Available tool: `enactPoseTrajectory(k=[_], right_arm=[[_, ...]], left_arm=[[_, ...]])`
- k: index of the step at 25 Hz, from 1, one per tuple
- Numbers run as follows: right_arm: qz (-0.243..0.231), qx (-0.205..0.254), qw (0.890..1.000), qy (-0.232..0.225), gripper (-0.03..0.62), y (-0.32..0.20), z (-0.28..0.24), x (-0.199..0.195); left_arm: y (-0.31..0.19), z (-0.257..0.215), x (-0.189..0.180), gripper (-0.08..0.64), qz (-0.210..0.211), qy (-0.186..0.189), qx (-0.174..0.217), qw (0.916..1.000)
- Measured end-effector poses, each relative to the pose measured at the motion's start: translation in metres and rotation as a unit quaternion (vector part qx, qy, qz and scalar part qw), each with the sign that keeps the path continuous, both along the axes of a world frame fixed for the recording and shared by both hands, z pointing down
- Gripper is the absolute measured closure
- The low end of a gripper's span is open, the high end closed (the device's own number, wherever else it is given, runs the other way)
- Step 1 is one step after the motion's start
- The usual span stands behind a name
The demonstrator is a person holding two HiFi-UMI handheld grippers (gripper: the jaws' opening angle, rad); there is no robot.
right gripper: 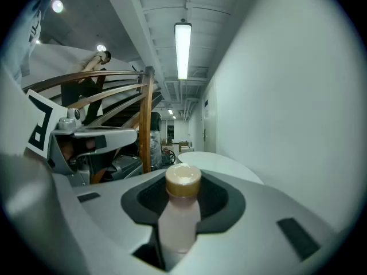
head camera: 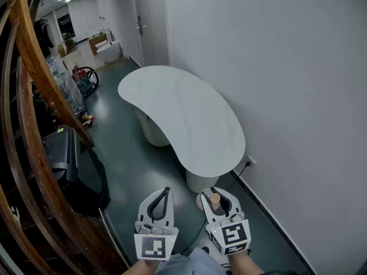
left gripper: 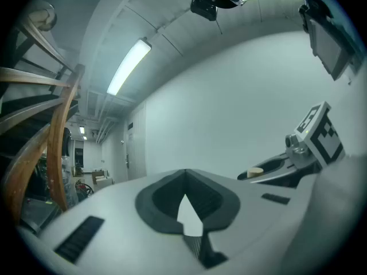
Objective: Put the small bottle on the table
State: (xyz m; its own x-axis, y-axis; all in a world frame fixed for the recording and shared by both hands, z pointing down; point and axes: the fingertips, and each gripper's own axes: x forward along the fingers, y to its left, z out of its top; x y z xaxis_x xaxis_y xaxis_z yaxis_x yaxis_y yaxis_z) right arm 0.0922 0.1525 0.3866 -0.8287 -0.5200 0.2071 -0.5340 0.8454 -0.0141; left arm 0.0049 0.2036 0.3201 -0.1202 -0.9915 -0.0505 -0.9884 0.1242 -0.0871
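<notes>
**Carry stage, placement not yet made.** Pinched about its body in the right tongs [head camera: 213, 191]: the small bottle [head camera: 215, 199], held in the air over the dark floor [head camera: 132, 171], short of the near rounded end of the white worktop [head camera: 183, 119]. Left tongs [head camera: 166, 191] pressed together at the tips, nothing between them, just beside the right and taking no part.

**Next move, as judged.** Forward travel until bare worktop lies under the bottle. Then a level descent to seat the base flat. Only then a spreading of the right tongs, drawn straight back so as not to drag or tip the bottle. Height of the bottle against the worktop not readable from the steep head view.

**Orientation.** Long axis close to vertical, crossing the plane of the tongs at about a right angle. Tan cap [right gripper: 183, 180] uppermost, facing the head camera. Pale body below the cap, gripped on both sides. Base pointing down and hidden beneath the tongs. Already suited to an upright set-down, with no turning called for.
</notes>
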Motion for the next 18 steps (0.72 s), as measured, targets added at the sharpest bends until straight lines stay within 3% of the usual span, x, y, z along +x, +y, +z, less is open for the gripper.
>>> enactPoseTrajectory(k=[9,18], right_arm=[[0.015,-0.003,1.000,0.002,0.480,-0.019,0.004,-0.023],[0.057,0.016,0.998,-0.007,0.480,-0.046,-0.010,-0.070]], left_arm=[[-0.019,0.004,-0.026,0.558,0.010,0.012,-0.004,0.9999],[-0.040,-0.008,-0.080,0.558,0.043,0.009,0.017,0.9989]])
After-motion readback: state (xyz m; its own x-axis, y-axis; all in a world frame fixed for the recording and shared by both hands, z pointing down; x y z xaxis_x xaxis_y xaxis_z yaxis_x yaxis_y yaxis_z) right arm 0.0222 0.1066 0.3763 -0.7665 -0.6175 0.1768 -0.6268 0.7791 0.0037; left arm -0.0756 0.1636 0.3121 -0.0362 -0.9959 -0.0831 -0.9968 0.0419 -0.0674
